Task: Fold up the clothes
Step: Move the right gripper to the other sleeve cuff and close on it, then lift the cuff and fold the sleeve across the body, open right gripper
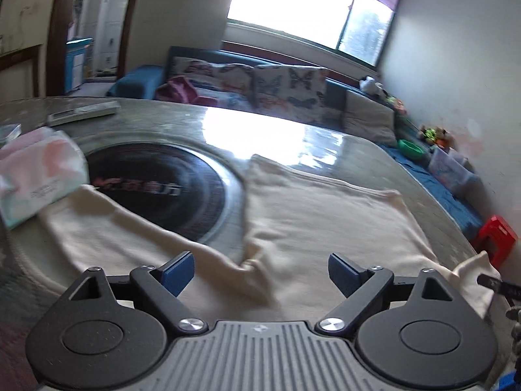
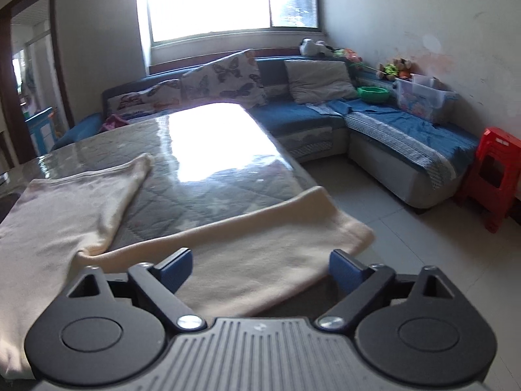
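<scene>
Now both hand-held grippers, left [image 1: 260,275] and right [image 2: 260,272], hang open and empty over the cream garment [image 1: 312,215], apparently spread on the desk [image 2: 208,169] for folding, one sleeve overhanging its right edge.

2 wrist views, low over table [image 1: 325,137], probably sharing sofa [image 2: 374,123].

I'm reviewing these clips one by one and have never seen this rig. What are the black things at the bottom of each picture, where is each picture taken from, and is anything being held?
Each picture comes from a camera on a hand-held gripper, looking along its two blue-padded fingers. The left gripper and right gripper are both open and hold nothing. Below them a cream garment lies spread on a glossy table, one sleeve stretching to the table's edge. A tissue pack sits at the left. A sofa stands behind.
</scene>
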Action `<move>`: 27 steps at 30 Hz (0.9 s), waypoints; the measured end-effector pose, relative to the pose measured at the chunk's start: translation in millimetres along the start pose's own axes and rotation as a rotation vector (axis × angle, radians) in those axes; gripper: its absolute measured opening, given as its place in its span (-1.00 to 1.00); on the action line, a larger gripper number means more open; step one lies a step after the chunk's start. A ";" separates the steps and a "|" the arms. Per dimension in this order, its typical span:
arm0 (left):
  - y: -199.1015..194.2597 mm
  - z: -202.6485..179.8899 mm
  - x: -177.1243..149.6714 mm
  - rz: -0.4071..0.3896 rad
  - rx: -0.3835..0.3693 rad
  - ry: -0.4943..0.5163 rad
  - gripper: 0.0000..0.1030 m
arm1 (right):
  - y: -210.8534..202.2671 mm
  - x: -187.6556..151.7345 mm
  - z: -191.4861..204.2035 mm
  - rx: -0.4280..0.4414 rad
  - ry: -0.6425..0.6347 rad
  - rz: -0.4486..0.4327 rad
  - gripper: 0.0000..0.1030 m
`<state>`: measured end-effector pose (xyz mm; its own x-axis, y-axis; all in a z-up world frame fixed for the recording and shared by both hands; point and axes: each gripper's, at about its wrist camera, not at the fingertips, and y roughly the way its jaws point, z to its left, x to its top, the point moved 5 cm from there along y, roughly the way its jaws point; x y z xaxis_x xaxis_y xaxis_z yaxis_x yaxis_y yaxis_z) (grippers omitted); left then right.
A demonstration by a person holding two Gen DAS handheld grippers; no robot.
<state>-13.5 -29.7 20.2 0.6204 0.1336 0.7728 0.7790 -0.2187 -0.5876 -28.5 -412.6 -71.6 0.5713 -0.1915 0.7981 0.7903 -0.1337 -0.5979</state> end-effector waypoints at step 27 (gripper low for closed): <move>11.3 -64.8 -21.7 0.067 -0.096 0.138 0.83 | -9.4 26.6 -64.3 -0.038 0.209 -0.072 -0.91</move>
<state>-24.0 -97.6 12.3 0.6469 -0.0167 0.7624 0.7204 -0.3144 -0.6182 -34.9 -478.9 -49.5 0.4525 -0.3771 0.8081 0.8160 -0.1903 -0.5458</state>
